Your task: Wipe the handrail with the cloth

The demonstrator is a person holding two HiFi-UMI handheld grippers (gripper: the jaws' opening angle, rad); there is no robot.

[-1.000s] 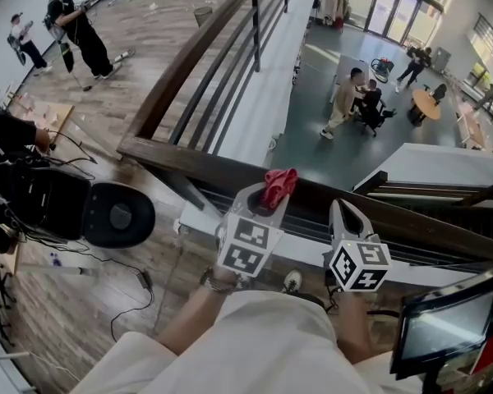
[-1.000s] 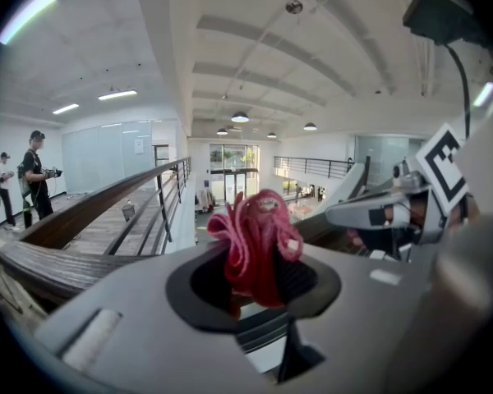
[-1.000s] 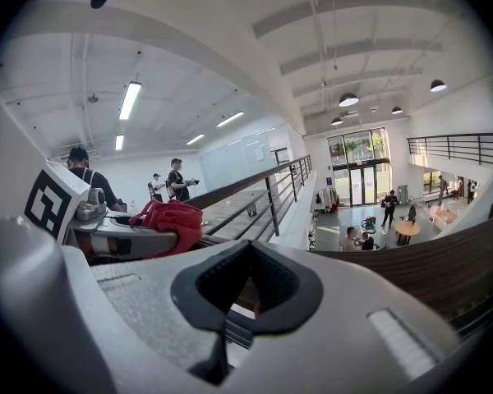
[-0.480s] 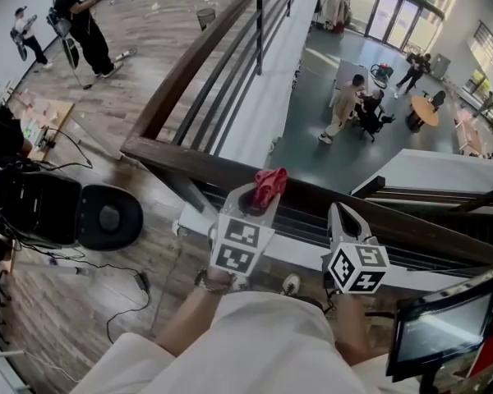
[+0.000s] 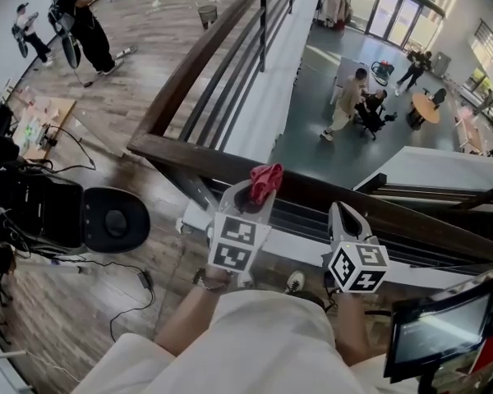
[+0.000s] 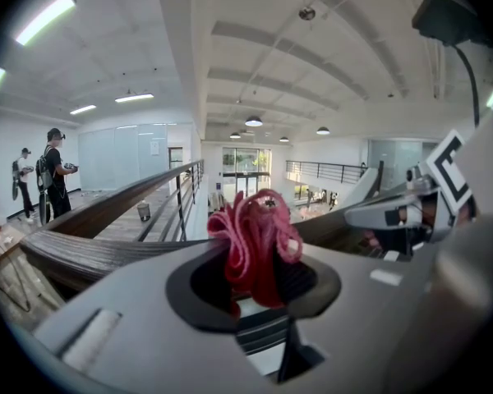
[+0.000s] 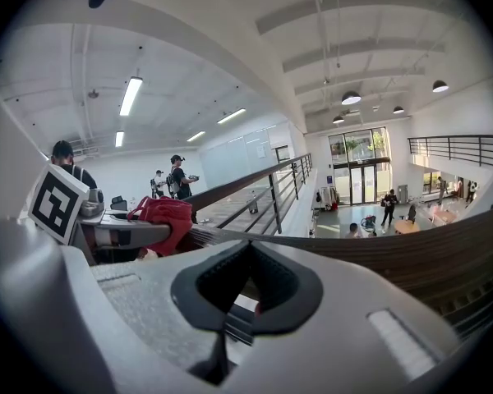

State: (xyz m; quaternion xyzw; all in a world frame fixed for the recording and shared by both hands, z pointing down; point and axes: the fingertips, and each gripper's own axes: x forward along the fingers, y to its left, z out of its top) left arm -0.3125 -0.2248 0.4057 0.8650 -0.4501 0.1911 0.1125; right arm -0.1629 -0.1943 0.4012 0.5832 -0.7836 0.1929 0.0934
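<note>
Holding item: left hand-held gripper, jaws clenched on a bunched red cloth, which sticks up past the jaw tips.

Handrail: dark wood, running across in front of the person, meeting a second stretch at a corner to the left that leads away along a balcony edge.

Cloth position: at the handrail's near edge, over its top, right of the corner. Whether it presses on the wood cannot be told.

Right hand-held gripper: jaws closed together, nothing between them. It sits just on the near side of the handrail, right of the cloth and apart from it; its own view shows the cloth off to its left.

Other entries:
- Black chair, on the wooden floor left of the handrail corner.
- Monitor, on the near side of the handrail at its right end.
- Seated and standing people, on the lower floor beyond the handrail.
</note>
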